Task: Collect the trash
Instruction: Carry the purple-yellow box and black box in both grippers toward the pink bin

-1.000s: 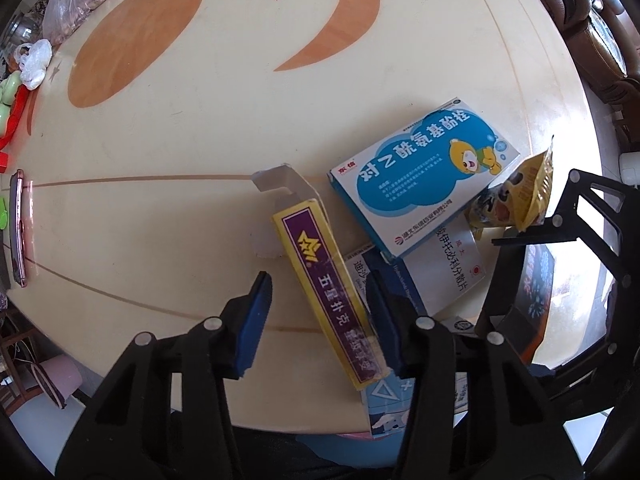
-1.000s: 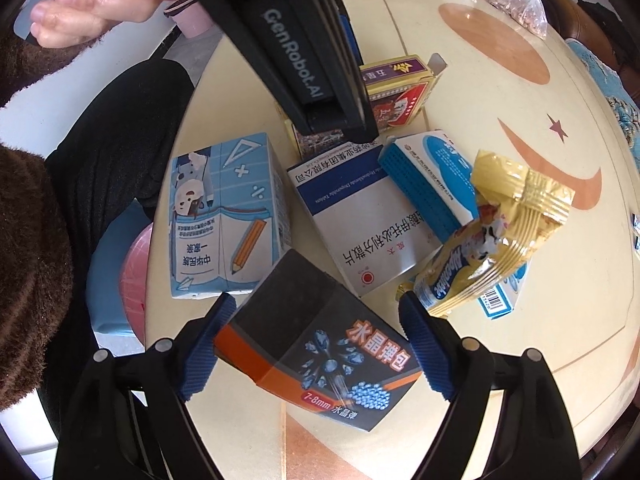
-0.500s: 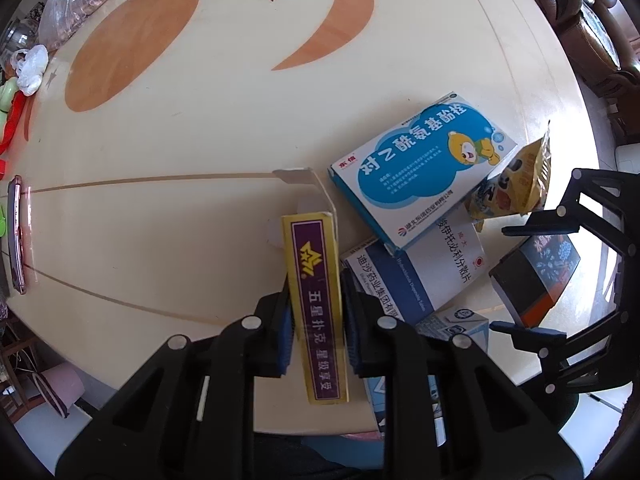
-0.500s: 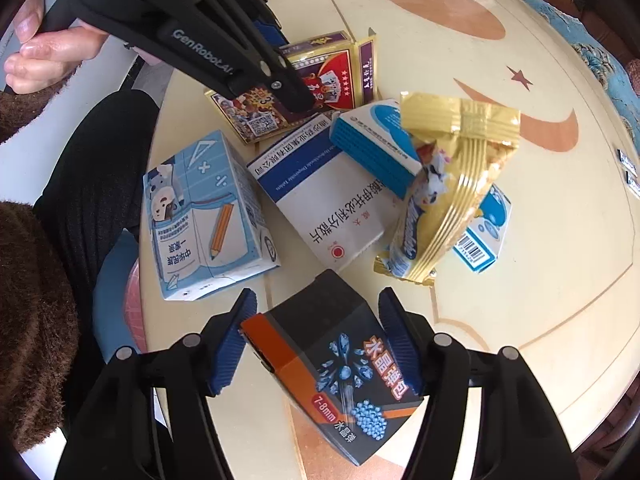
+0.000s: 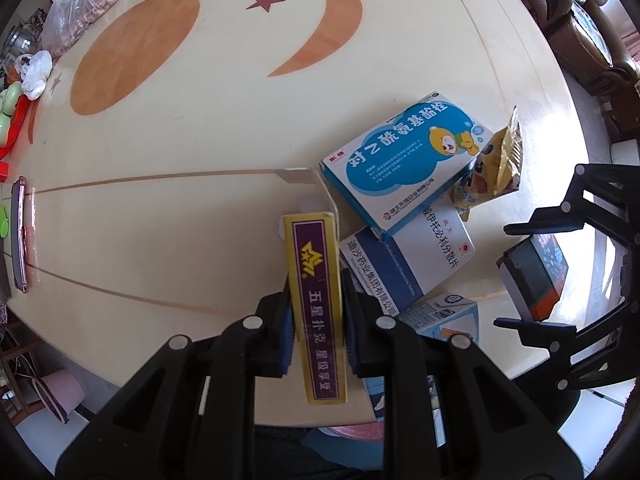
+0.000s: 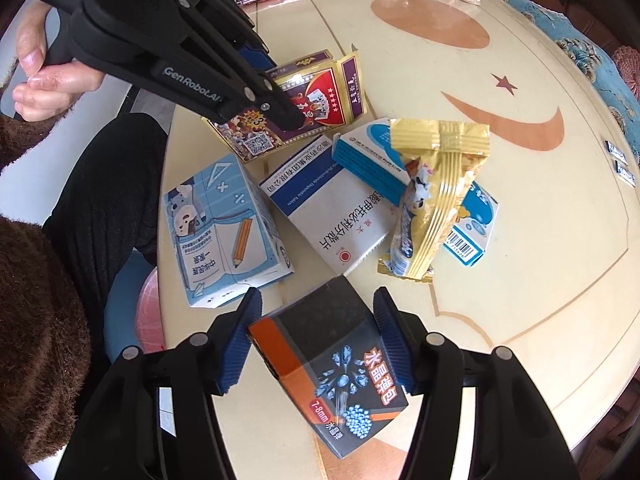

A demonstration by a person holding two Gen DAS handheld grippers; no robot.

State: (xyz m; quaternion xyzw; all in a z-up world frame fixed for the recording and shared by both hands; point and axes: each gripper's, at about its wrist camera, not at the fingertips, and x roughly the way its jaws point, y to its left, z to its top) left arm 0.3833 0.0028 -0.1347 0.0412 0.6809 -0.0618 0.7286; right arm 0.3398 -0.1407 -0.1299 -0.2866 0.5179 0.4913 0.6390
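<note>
The left tongs (image 5: pixel 316 322) are clamped narrow on the playing-card box (image 5: pixel 316 304), their blue pads pressed on its two long faces at the lower middle of the left wrist view; the box's end flap stands open toward the frame's centre. The right tongs (image 6: pixel 316 346) are closing around the black-and-orange gel-bead box (image 6: pixel 332 372) at the bottom centre of the right wrist view: the box sits between the pads, the left pad about at its orange end, while a sliver of gap shows at the right pad, so I judge that grip not yet firm.

Outward from the tongs, the remaining litter lies in a cluster near the desk (image 5: pixel 192 152) edge: a light-blue milk carton (image 6: pixel 224 232) on its side at left, a white-and-navy medicine box (image 6: pixel 332 208) just beside it, a blue cartoon-bear medicine box (image 5: pixel 408 160) lying partly on top of that, and a gold snack wrapper (image 6: pixel 436 196) leaning over the blue box.

No bin or bag for the trash shows in either view. By my reading the collecting is at an early stage: one piece is gripped, one is being gripped, and four pieces lie untouched on the desk, with nothing yet visibly disposed of.
</note>
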